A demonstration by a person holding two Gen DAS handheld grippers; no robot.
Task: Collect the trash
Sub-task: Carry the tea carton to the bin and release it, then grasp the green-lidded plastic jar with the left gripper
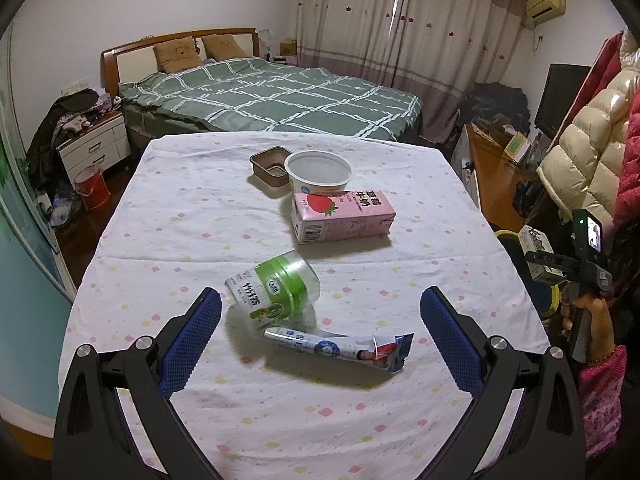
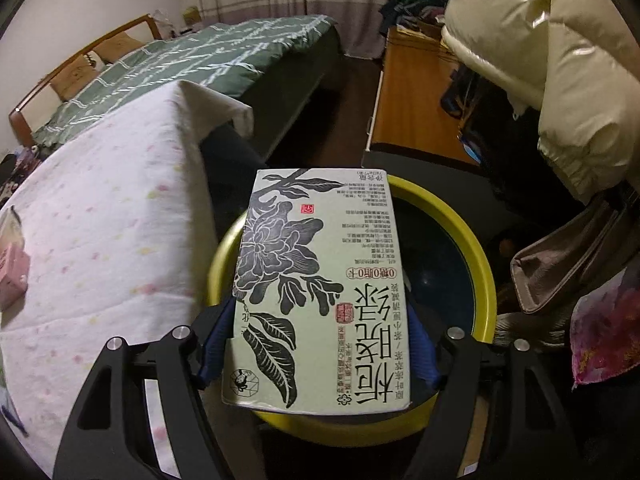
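Trash lies spread over the bench point(image 1: 120, 216) in the left wrist view: a green-banded cup point(image 1: 274, 292) on its side, a crumpled wrapper point(image 1: 344, 348), a pink milk carton point(image 1: 344, 216), a white tub point(image 1: 318, 172) and a small brown tray point(image 1: 270, 164). The left tool point(image 1: 320, 320) hangs over the near end of the bench with its jaws wide apart and nothing between them. The cup and wrapper lie just ahead of it, roughly between the fingertips; the wrapper's long axis runs across the view, left to right, while the cup's mouth points toward the lower left. The other pieces lie farther off, toward the bed point(image 1: 272, 96). At the right edge, the right tool point(image 1: 536, 256) holds a box beside the bench.

In the right wrist view, the right tool point(image 2: 320, 340) clamps a pale green tea box point(image 2: 320, 288) by its long sides. The box's long axis runs away along the fingers, and it hangs over the yellow-rimmed bin point(image 2: 472, 248) beside the bench point(image 2: 100, 220). Judging from this, letting go should drop it in, and the left hand is nearer the remaining pieces.
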